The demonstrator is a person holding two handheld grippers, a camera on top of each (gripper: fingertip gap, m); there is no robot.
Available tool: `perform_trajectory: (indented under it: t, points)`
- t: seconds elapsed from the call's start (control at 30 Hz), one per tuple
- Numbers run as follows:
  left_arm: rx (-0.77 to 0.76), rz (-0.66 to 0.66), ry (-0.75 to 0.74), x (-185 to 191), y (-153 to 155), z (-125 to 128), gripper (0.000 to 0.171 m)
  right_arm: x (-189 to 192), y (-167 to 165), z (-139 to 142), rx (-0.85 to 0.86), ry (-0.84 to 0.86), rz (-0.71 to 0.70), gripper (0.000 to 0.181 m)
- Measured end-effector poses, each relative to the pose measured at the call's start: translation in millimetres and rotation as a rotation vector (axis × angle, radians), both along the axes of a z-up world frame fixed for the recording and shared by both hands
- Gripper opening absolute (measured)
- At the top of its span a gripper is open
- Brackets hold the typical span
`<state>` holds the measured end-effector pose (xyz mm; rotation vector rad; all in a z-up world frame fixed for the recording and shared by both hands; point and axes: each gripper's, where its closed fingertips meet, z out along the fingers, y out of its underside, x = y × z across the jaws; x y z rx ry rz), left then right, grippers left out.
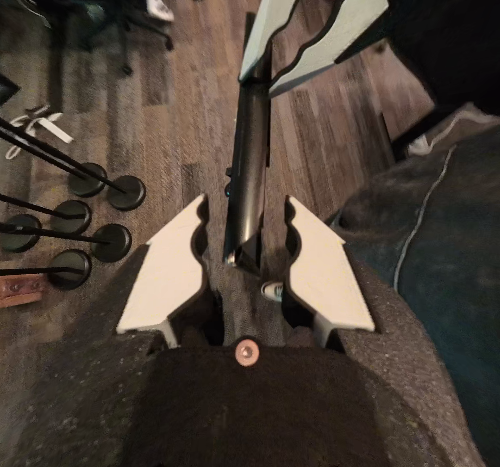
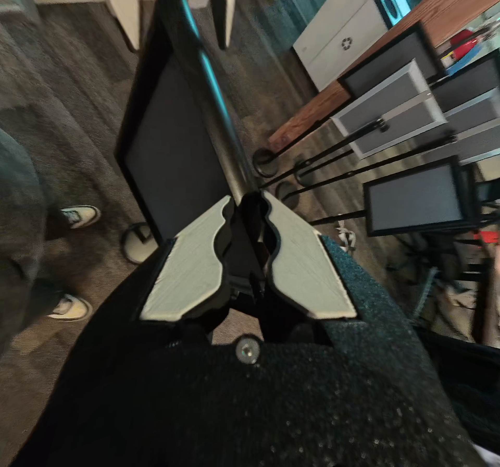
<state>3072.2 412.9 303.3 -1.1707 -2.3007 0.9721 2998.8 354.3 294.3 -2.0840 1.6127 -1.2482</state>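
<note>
A black framed sign panel (image 2: pixel 173 142) on a thin metal pole (image 2: pixel 230 164) stands over a carpeted floor. Its round base (image 2: pixel 135 242) shows below it. My right gripper (image 2: pixel 246 196) is shut on the near edge of the panel's frame. In the left wrist view the panel (image 1: pixel 249 156) shows edge-on as a long dark bar. The right gripper (image 1: pixel 257 75) grips its far end there. My left gripper (image 1: pixel 246 199) is open. The near end of the panel lies between its white fingers (image 1: pixel 167 264) without touching them.
Several more sign stands with round black bases (image 1: pixel 124 192) and framed panels (image 2: pixel 414 205) crowd one side, beside a wooden bench (image 2: pixel 311 112) and a white bin (image 2: pixel 341 48). A person's shoes (image 2: pixel 81 215) and dark blue fabric (image 1: pixel 446 223) are on the other side. Left tips to right tips: about 10 cm.
</note>
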Motion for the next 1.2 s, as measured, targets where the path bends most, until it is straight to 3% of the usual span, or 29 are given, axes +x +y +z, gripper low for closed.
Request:
perform_trajectory:
  t: [0.07, 0.17, 0.3, 0.4, 0.5, 0.6, 0.7, 0.8, 0.87, 0.97, 1.07, 1.2]
  points:
    - [-0.035, 0.119, 0.096, 15, 4, -2, 0.061, 0, 2, 0, 0.084, -0.033, 0.007, 0.019]
    - [-0.012, 0.280, 0.214, 40, 15, -35, 0.060, 2, 3, 2, 0.123, -0.122, -0.015, 0.022]
    - [0.027, 0.331, 0.323, 38, 26, -73, 0.054, -10, 13, 42, 0.211, -0.430, -0.120, 0.044]
    - [-0.036, 0.319, 0.313, 37, 25, -76, 0.039, -20, 50, 67, 0.304, -0.674, -0.076, 0.029]
    - [-0.088, 0.310, 0.337, 41, 20, -64, 0.035, 13, 91, 24, 0.464, -0.643, -0.018, 0.028]
    - [-0.133, 0.279, 0.368, 43, 16, -45, 0.035, 52, 100, -9, 0.507, -0.625, -0.052, 0.038]
    - [-0.099, 0.196, 0.357, 38, 15, -47, 0.034, 87, 104, -1, 0.429, -0.666, -0.028, 0.041]
    - [-0.047, 0.075, 0.318, 28, 19, -66, 0.026, 108, 93, 3, 0.295, -0.676, -0.072, 0.045]
    - [-0.019, 0.028, 0.303, 24, 19, -84, 0.022, 117, 93, 1, 0.295, -0.680, -0.071, 0.039]
    - [0.031, -0.019, 0.310, 19, 20, -112, 0.014, 118, 83, -2, 0.128, -0.646, -0.114, 0.028]
    - [-0.006, -0.076, 0.346, 16, 20, -114, 0.010, 118, 76, -5, -0.010, -0.595, -0.149, 0.010]
    - [-0.006, -0.152, 0.350, 17, 20, -116, 0.010, 121, 76, -6, 0.115, -0.539, -0.173, 0.005]
